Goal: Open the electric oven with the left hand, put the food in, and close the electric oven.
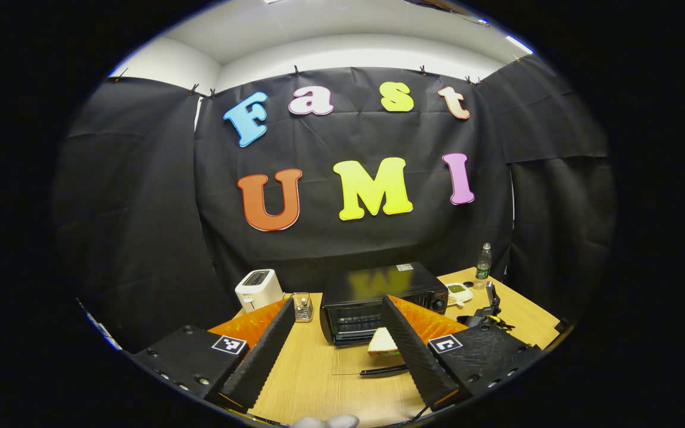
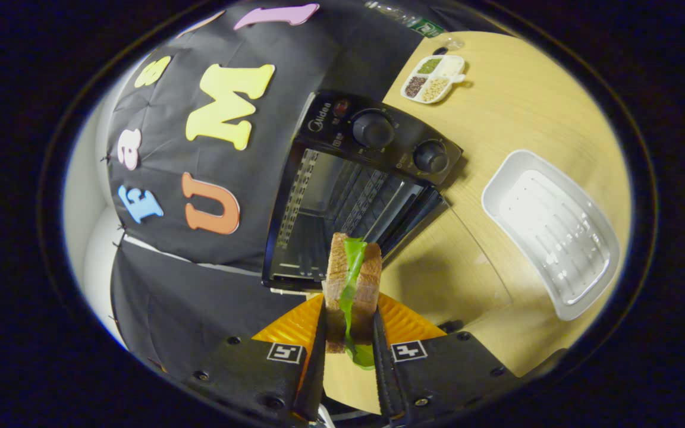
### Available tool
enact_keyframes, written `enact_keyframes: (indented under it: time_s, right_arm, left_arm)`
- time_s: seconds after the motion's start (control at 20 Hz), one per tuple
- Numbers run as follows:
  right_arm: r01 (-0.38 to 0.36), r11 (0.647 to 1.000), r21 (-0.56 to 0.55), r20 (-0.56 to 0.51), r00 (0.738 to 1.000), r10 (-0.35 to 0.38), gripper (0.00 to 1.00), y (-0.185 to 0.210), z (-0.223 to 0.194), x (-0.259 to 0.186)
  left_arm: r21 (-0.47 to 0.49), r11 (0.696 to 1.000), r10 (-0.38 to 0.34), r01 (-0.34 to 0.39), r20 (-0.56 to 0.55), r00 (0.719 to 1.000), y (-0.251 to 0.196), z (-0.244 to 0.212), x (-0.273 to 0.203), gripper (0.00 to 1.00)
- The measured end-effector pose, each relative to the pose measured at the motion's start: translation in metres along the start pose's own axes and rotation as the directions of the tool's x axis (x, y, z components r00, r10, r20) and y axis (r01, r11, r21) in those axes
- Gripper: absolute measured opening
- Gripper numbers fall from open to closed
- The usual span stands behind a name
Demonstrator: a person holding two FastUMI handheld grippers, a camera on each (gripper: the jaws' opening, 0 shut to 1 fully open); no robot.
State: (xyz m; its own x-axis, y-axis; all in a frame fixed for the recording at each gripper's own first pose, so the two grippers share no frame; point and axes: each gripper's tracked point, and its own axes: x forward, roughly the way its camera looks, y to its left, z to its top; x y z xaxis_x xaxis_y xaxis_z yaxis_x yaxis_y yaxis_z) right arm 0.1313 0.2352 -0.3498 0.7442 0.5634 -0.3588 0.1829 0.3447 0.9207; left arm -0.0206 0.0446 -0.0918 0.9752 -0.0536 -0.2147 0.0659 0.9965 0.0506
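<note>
Black electric oven (image 2: 354, 196) door down on light wooden table (image 2: 527, 107), white tray (image 2: 550, 232) beside; right gripper (image 2: 348, 339) clamps lettuce sandwich (image 2: 352, 279), left gripper (image 1: 336, 351) wide

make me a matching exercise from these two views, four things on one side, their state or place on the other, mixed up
Things:
1. sandwich
2. oven
3. white tray
4. left tongs

States or places:
A. door down, inside bare
B. open, holding nothing
C. empty on the table, beside the oven
D. clamped between the right tongs

Pairs: 1-D, 2-A, 3-C, 4-B
</note>
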Motion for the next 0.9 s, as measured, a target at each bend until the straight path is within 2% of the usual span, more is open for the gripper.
enact_keyframes:
  time_s: [0.35,0.65,0.9]
  right_arm:
    - [-0.062,0.995,0.077,0.143,0.988,0.051,0.4,0.013,0.018,0.06]
    - [-0.101,0.984,0.146,0.283,0.957,0.056,0.4,0.025,0.048,0.101]
    - [-0.023,0.992,0.122,0.344,0.939,-0.021,0.4,0.01,0.062,0.115]
  left_arm:
    - [-0.018,1.0,-0.016,0.015,-0.02,1.0,0.001,-0.012,-0.005,0.95]
    - [0.001,1.0,-0.008,0.008,-0.057,0.998,0.012,-0.024,-0.007,0.95]
    - [-0.004,1.0,-0.002,0.002,-0.067,0.998,0.018,-0.028,-0.008,0.95]
